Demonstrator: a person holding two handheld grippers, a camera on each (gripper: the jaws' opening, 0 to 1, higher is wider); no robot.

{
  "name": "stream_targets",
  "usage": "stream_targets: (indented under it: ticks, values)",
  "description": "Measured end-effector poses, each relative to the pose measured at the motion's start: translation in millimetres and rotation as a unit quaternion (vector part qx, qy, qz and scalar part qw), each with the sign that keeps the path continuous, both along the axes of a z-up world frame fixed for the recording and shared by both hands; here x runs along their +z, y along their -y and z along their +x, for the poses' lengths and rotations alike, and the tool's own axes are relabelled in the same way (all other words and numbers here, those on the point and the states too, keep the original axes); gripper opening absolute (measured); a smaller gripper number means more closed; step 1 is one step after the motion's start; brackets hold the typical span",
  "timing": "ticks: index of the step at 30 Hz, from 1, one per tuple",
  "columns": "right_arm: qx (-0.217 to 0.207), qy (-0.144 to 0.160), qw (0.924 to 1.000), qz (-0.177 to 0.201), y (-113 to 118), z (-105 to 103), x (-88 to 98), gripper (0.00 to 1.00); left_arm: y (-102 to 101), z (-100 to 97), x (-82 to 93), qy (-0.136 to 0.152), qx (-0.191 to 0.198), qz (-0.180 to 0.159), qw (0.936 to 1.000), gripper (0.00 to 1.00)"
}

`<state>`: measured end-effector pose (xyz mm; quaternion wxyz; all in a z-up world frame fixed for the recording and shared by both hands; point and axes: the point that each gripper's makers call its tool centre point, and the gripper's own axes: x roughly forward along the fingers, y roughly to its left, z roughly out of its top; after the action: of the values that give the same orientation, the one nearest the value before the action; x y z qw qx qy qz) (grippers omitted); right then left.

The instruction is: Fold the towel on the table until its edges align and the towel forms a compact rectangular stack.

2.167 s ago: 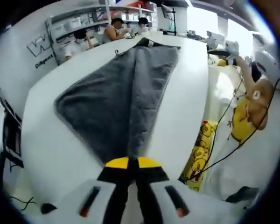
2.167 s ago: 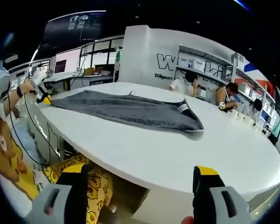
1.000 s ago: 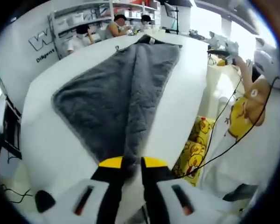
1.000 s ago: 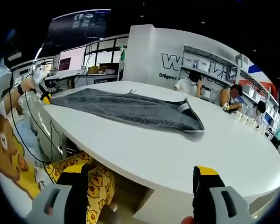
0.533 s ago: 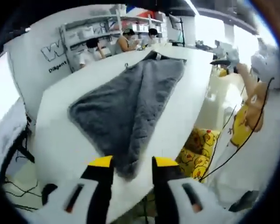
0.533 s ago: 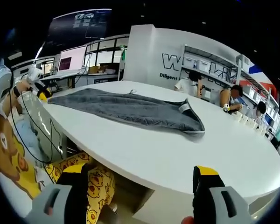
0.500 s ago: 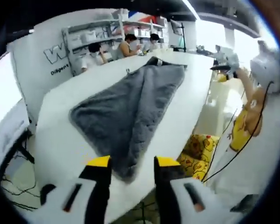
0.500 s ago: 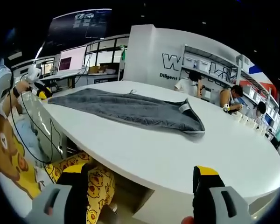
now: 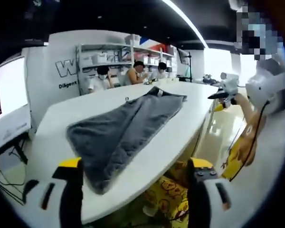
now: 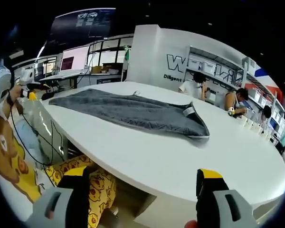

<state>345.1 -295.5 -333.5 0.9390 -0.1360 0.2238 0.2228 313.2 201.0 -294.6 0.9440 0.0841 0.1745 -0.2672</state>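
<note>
You are holding the left gripper (image 9: 133, 190) off the near edge of the white table (image 9: 52, 123), its jaws standing wide and gripping nothing. The grey towel (image 9: 121, 128) is lying along the tabletop, stretching from a near corner just ahead of those jaws to a far end by the seated people (image 9: 133, 76). It is already doubled lengthwise, judging by the seam running down its length, but it is still a long strip, not a compact stack.

You are holding the right gripper (image 10: 145, 197) below and in front of the table rim, also spread wide and empty. In the right gripper view the towel (image 10: 133, 111) is lying well apart from it, with a small label at its right end.

Risks from here, as judgement:
- The near corner is sitting close to the table edge; a shallow pinch may catch one layer only, and the fold would be opening as you lift.
- Dragging rather than lifting may be skewing the long edges out of line.
- A pull toward you could be sliding the cloth over the rim.
- Cables are hanging beside the yellow printed fabric (image 9: 164, 194) below the table; a low hand may snag them.
</note>
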Motion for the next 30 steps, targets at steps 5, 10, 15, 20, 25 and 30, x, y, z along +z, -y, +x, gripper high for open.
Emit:
stream_targets:
  ticks: [5, 10, 15, 20, 25, 30]
  values:
    - [-0.001, 0.001, 1.0000, -0.001, 3, 0, 2.2, 0.97, 2, -4.9, 3.9, 0.009, 0.012, -0.014, 0.9998, 0.99]
    - [-0.003, -0.002, 1.0000, -0.004, 5, 0, 1.8, 0.97, 7, -8.0, -0.1, 0.008, 0.012, -0.019, 0.9997, 0.99]
    - [-0.001, -0.001, 1.0000, -0.009, 6, 2, 3.5, 0.97, 7, -9.7, -3.9, 0.001, 0.013, -0.013, 0.9998, 0.99]
    - [0.004, -0.001, 0.9999, -0.014, 4, 3, 4.6, 0.97, 5, -10.2, -3.6, 0.002, 0.017, -0.011, 0.9998, 0.99]
    - [0.021, -0.009, 0.9993, -0.029, 2, 5, 2.6, 0.97, 4, -11.0, -6.0, -0.002, 0.022, -0.009, 0.9997, 0.99]
    - [0.050, -0.014, 0.9967, -0.062, 3, 16, 6.7, 0.97, 3, -10.5, -6.6, -0.003, 0.025, -0.010, 0.9996, 0.99]
